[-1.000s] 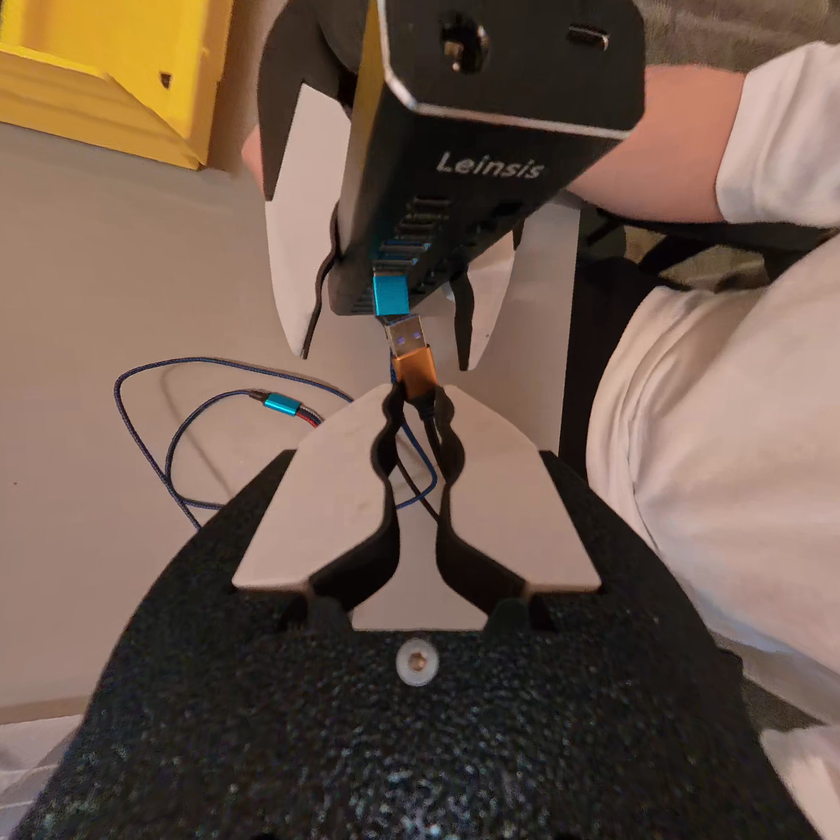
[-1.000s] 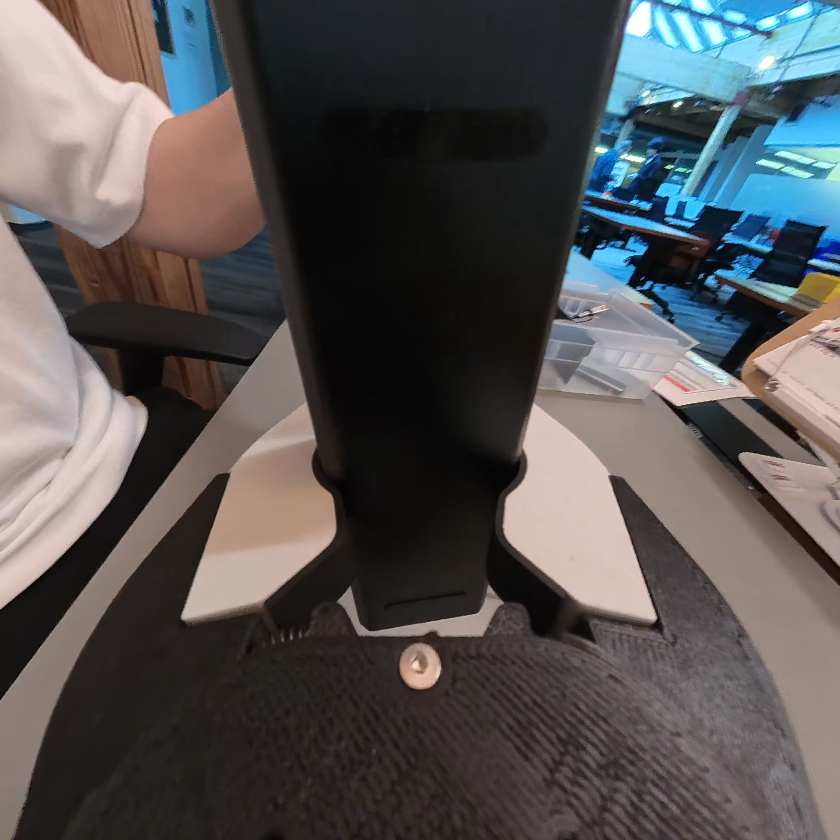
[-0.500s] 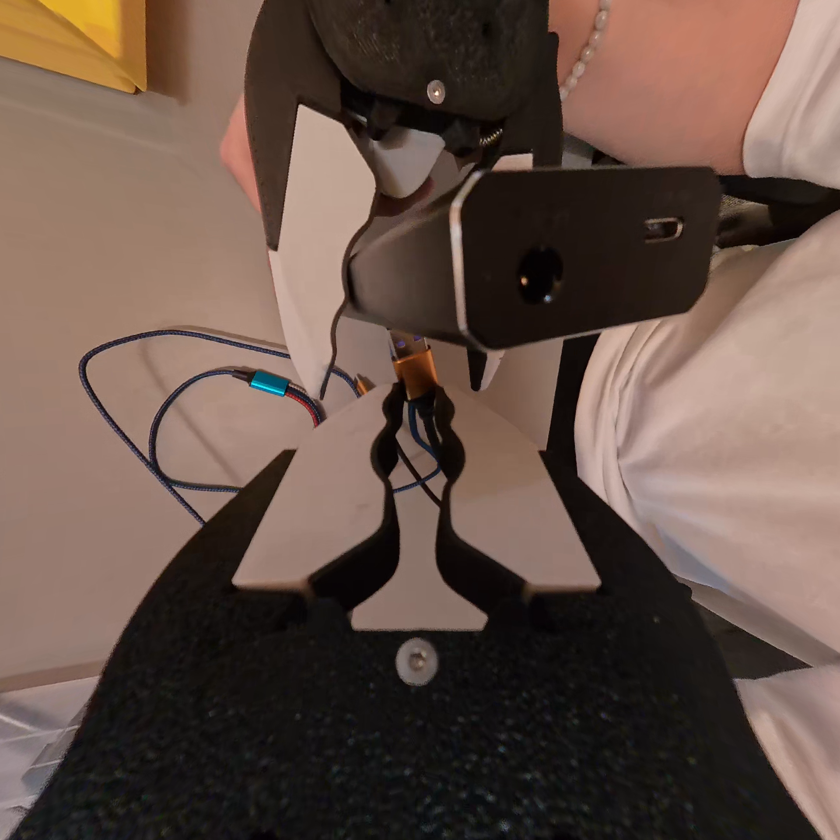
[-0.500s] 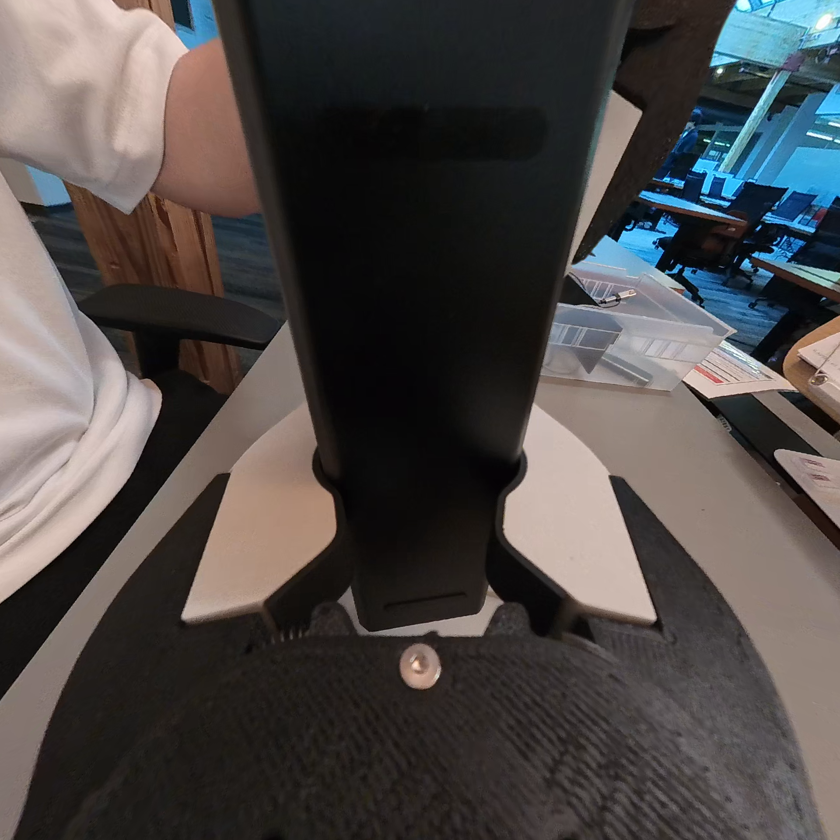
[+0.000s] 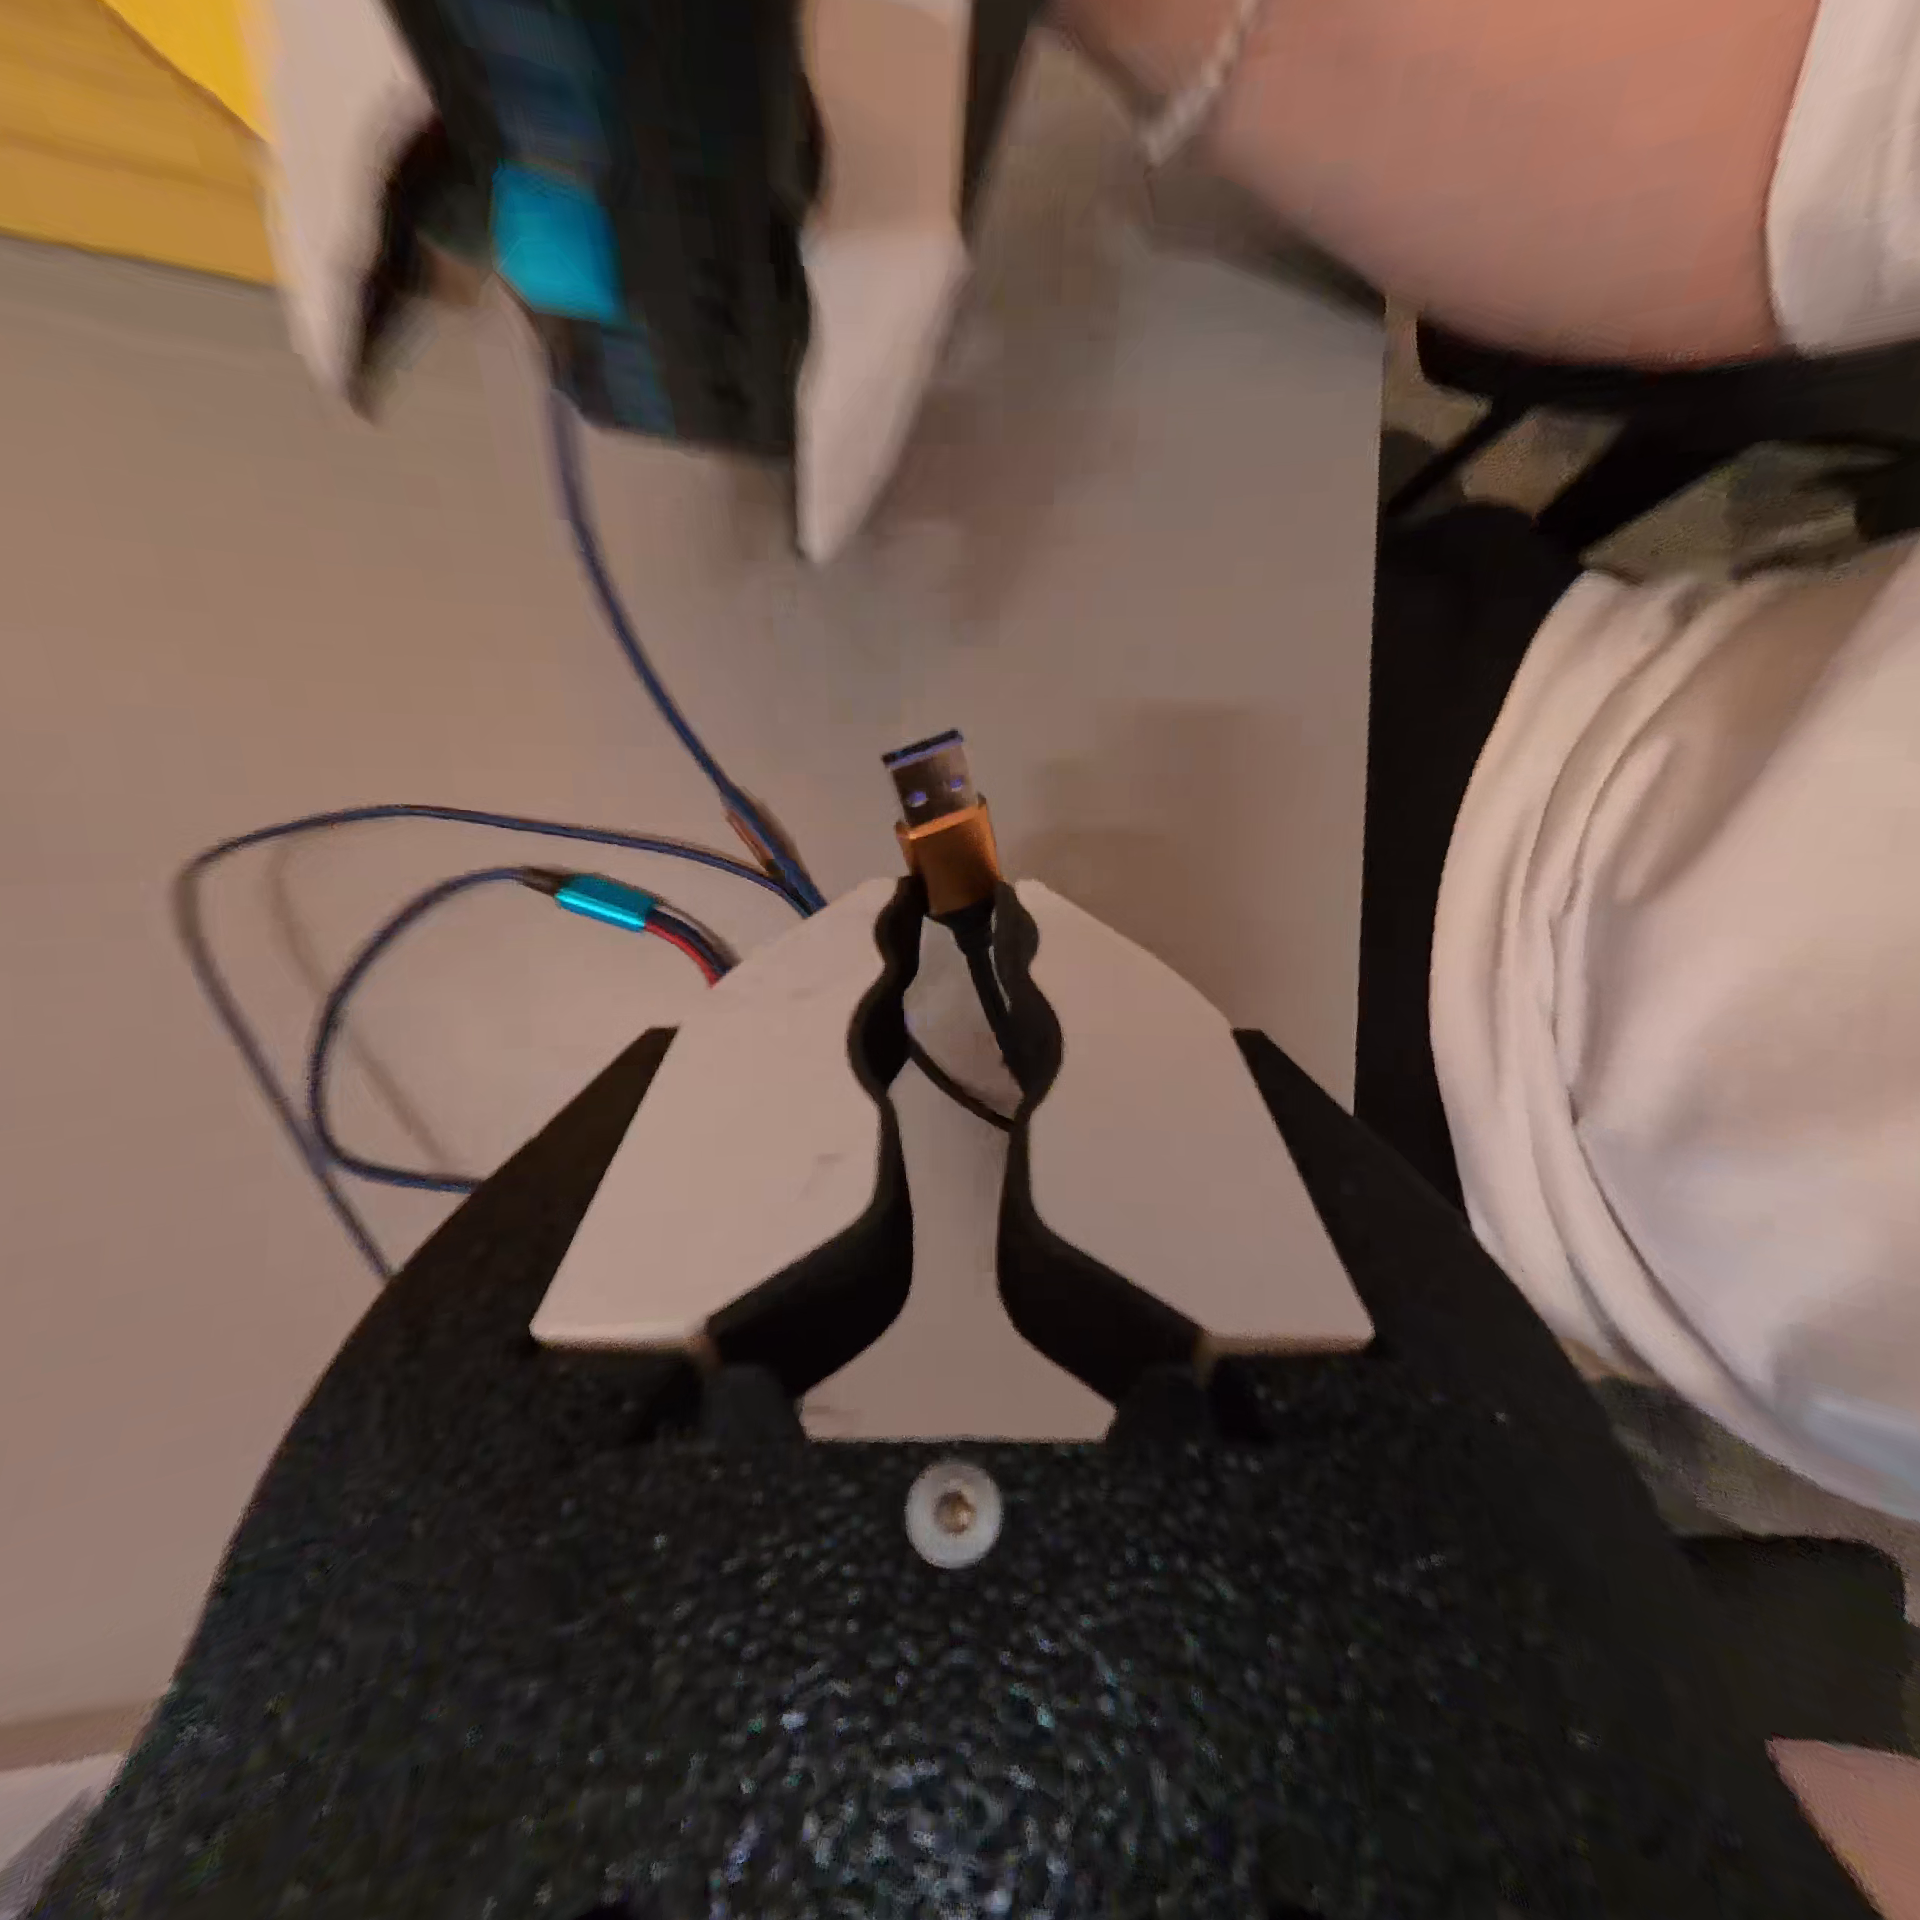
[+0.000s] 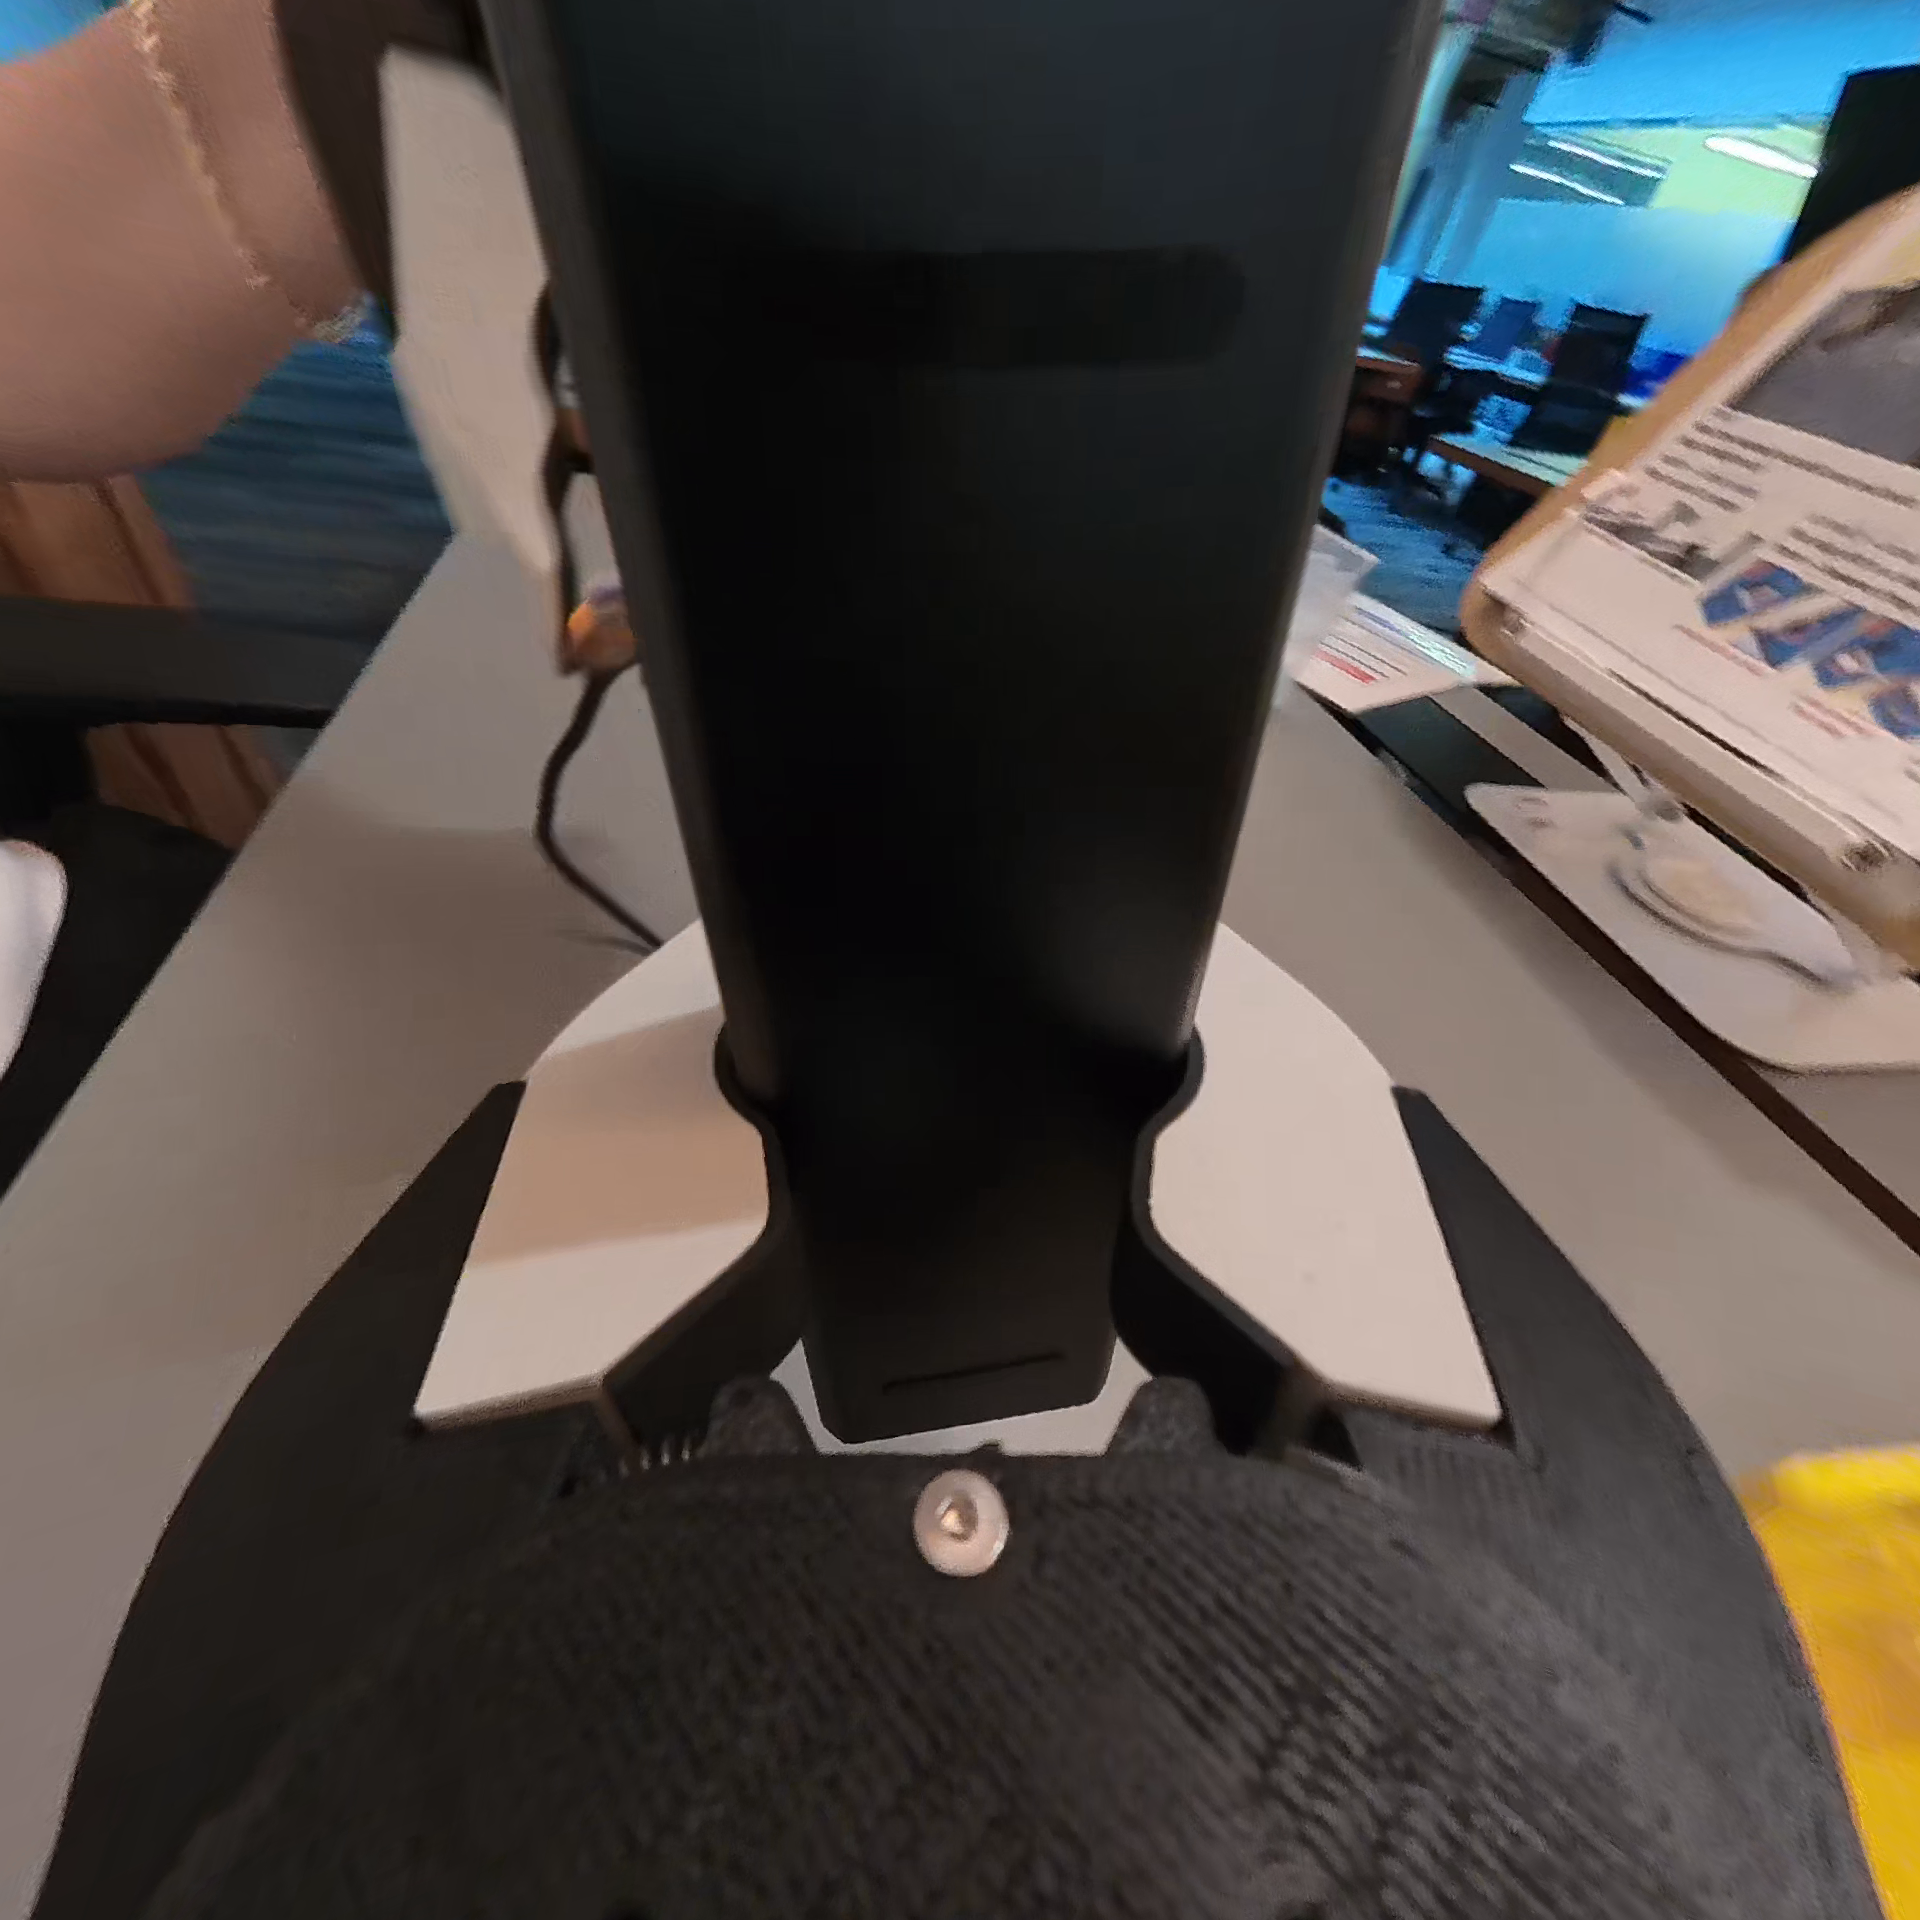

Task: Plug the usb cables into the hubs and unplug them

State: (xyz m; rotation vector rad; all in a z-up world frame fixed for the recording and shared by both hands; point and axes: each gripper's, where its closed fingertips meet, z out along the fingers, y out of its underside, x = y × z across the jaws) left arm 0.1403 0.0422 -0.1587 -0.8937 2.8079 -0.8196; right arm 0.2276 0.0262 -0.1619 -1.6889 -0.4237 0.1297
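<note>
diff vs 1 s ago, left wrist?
The orange USB plug now sits clear of the black hub, which has swung up and away to the upper left. Unchanged: left gripper shut on the plug, right gripper on the hub, blue plug seated.

Bare table (image 5: 1091, 582) between orange plug (image 5: 940, 831) and hub (image 5: 665, 208); blue cable (image 5: 416, 862) loops left.
</note>
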